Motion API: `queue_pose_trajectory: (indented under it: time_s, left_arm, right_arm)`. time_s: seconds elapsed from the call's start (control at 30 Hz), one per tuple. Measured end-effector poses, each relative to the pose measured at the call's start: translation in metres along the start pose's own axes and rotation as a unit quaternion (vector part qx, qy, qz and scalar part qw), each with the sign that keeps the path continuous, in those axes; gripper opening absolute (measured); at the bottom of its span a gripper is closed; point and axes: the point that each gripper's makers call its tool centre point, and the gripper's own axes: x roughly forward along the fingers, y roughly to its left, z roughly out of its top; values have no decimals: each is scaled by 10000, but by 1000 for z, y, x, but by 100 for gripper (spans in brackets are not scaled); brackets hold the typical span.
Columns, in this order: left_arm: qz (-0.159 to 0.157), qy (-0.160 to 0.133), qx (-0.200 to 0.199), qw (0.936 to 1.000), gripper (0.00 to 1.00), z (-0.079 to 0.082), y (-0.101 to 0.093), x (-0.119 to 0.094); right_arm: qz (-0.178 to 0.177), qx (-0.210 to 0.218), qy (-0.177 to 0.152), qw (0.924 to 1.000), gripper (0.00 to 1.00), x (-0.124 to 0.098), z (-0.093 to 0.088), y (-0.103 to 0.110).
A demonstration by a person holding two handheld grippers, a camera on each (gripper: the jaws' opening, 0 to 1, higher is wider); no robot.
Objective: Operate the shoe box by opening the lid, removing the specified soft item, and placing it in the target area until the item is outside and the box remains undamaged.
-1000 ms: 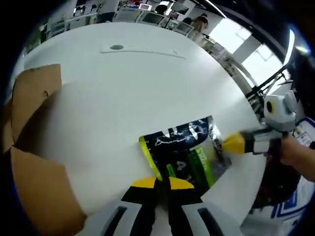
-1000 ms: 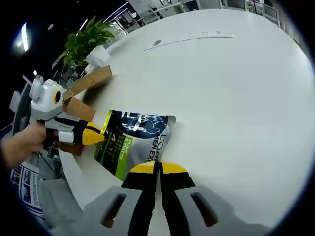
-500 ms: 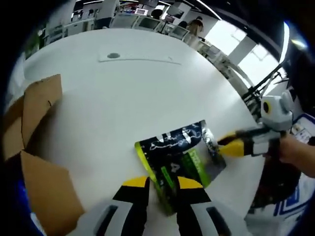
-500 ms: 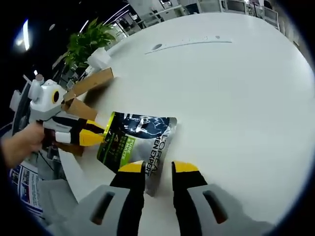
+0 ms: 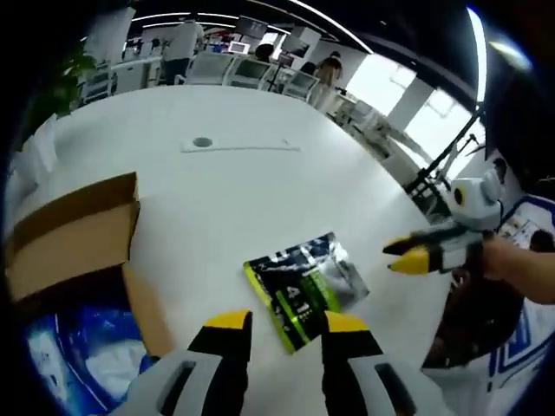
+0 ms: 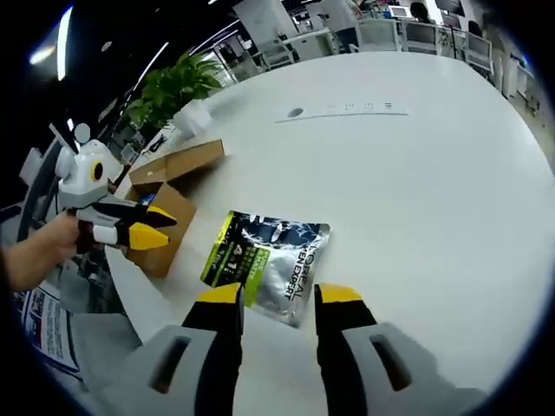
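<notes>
A soft foil pouch (image 5: 303,282), black, green and silver, lies flat on the white table (image 5: 260,173). My left gripper (image 5: 286,322) hovers open just short of its near edge, holding nothing. The open cardboard shoe box (image 5: 74,234) stands at the left, blue and white lining showing inside. My right gripper (image 5: 409,256) comes in from the right, held by a hand, clear of the pouch. In the right gripper view the pouch (image 6: 264,264) lies just beyond my open right gripper (image 6: 279,296). The box (image 6: 169,195) and my left gripper (image 6: 139,232) are at the left.
A round cable grommet (image 5: 202,142) and a slot sit mid-table, far side. A potted plant (image 6: 173,87) stands beyond the box. Office desks and chairs (image 5: 251,69) line the back. The table edge (image 6: 130,295) runs close to the box and pouch.
Both grippers went from shut on the pouch's edges to open, then drew back. The pouch now lies free on the table, and more of the box shows.
</notes>
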Motion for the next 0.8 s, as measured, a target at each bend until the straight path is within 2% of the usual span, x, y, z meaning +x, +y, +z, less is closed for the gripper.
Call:
queue_pose_trajectory:
  time_s: [0.13,0.37,0.57,0.8]
  left_arm:
    - [-78,-44,14,10000,37,-1,-2,-8]
    - [-233,-112,116,9996,43,1,-15,-28]
    - [-272,-215,139,9993,46,4,-12,-51]
    - [-163,-445,80,9988,47,1,7,-87]
  right_arm:
    - [-73,-38,-32,10000,36,-7,1,1]
    - [-76,-99,-122,9998,43,-21,4,19]
    - [31,-119,-236,9996,45,-25,10,40]
    - [163,-166,-300,9993,46,-21,13,71]
